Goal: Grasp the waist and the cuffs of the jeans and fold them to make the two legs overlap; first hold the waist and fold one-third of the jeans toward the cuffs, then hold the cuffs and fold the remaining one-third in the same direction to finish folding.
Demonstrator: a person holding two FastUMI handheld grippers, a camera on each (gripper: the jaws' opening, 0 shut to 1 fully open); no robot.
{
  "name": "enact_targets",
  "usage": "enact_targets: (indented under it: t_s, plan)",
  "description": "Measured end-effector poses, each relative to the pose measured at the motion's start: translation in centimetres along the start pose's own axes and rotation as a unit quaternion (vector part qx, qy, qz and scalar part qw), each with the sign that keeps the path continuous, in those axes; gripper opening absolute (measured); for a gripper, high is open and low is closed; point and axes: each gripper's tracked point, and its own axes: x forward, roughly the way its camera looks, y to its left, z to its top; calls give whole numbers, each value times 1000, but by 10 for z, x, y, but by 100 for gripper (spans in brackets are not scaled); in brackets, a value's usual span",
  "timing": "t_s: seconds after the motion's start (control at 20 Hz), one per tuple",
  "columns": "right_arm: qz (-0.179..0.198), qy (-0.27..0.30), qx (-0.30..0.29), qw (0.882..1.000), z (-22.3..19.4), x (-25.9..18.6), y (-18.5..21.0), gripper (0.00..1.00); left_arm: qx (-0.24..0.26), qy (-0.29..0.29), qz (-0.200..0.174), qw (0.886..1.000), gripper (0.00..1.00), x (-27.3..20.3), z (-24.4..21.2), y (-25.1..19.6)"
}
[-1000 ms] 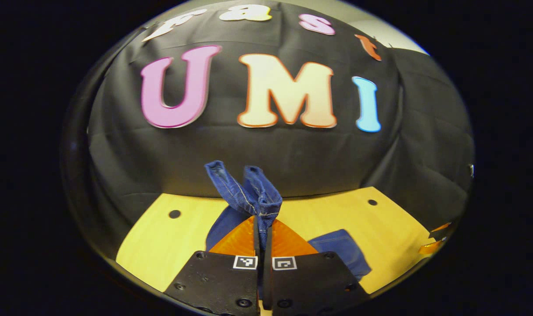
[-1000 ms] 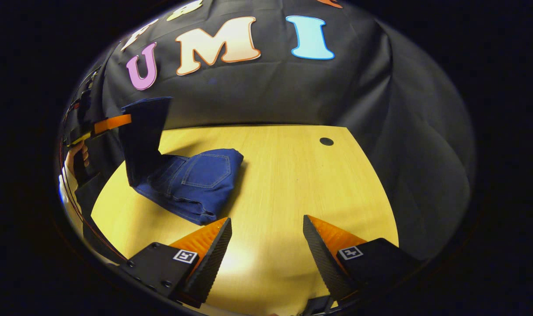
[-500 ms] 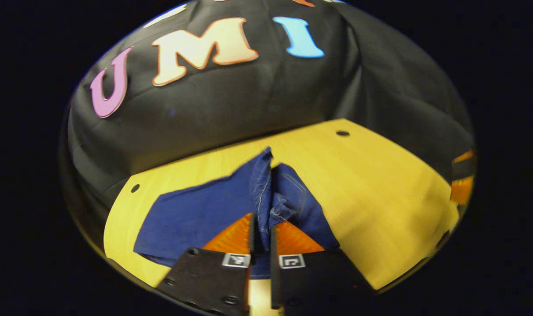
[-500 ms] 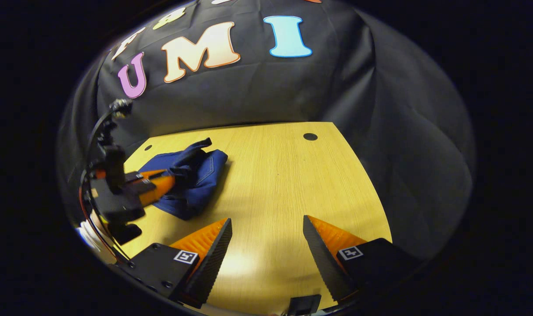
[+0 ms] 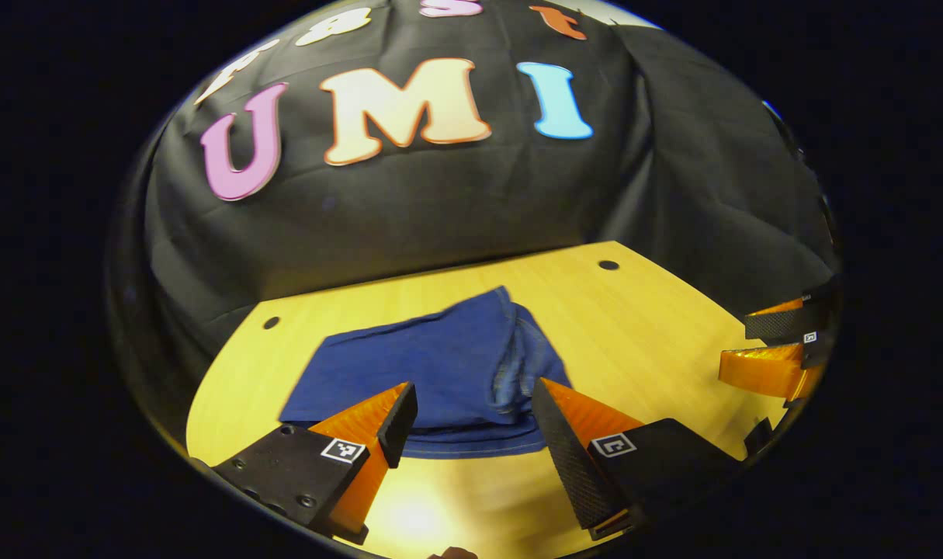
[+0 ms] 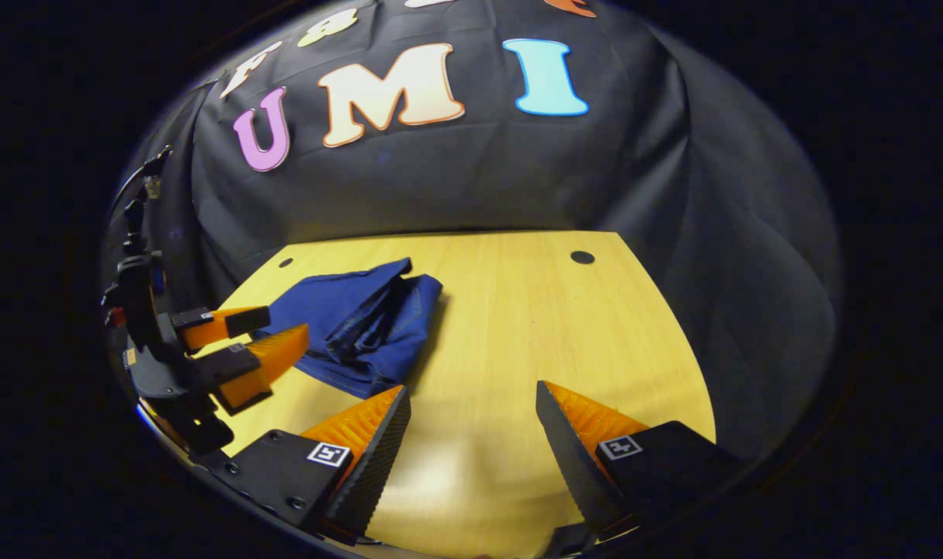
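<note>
Now both tools gape: left tool just short of folded jeans, right tool over table

The jeans near hem sits hidden behind the left gripper, whose jaws are cut off below.

Folded jeans lie on the table beyond the left tool's spread fingers.
</note>
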Motion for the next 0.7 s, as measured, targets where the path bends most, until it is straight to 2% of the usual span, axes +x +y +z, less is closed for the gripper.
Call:
enact_targets:
  t_s: [0.1,0.2,0.25,0.3,0.35,0.45,0.7]
  plan:
    - [9,-14,-1,1000,10,-1,29,100,-4,-7,28,1000,90,-19,5,45]
    - [18,-35,3,999,23,-5,58,97,-7,-14,52,999,90,-36,8,87]
    - [22,-44,5,999,30,-7,71,100,-8,-19,61,998,90,-43,10,106]
    - [24,-53,8,998,35,-7,84,96,-7,-18,70,997,90,-48,10,124]
    - [24,-59,8,998,39,-9,95,100,-8,-19,79,997,90,-53,9,142]
    - [19,-74,6,997,48,-13,110,100,-17,-21,85,996,90,-58,4,163]
    - [-5,-85,17,996,51,-18,127,100,-39,-4,70,997,90,-53,-12,191]
